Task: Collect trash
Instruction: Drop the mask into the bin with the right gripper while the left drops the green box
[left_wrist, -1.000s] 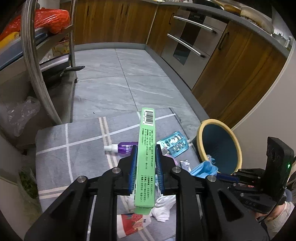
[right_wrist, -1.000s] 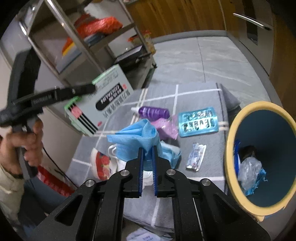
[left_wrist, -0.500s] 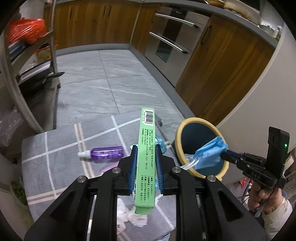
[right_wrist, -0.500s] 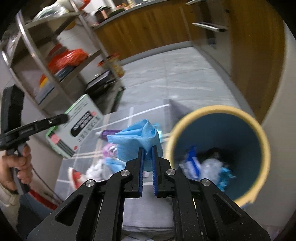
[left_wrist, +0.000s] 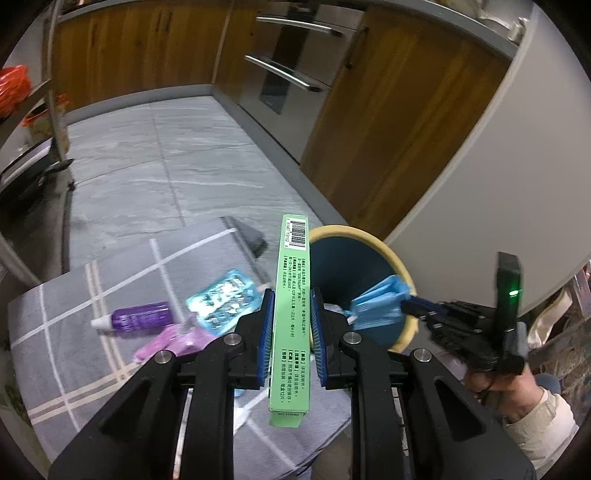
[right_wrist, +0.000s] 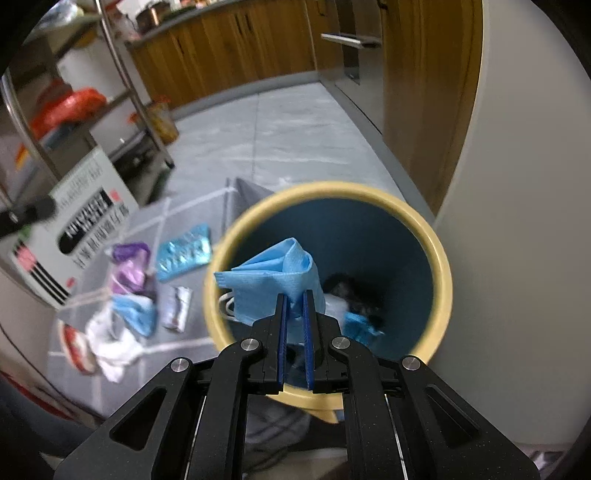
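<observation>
Only in the right view, trash inside the bin (right_wrist: 441, 266) under right claw (right_wrist: 294, 314) pinching mask (right_wrist: 273, 284) above its mouth; left claw (left_wrist: 290, 325) clamping box (left_wrist: 291, 295) upright beside the bin.

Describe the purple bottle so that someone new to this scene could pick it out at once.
Start at the yellow-rimmed bin and look to the grey checked mat beside it. The purple bottle lies on its side there, next to the blue blister pack and a pink wrapper. It is the only bottle among the litter, deep purple with a white cap.
</observation>
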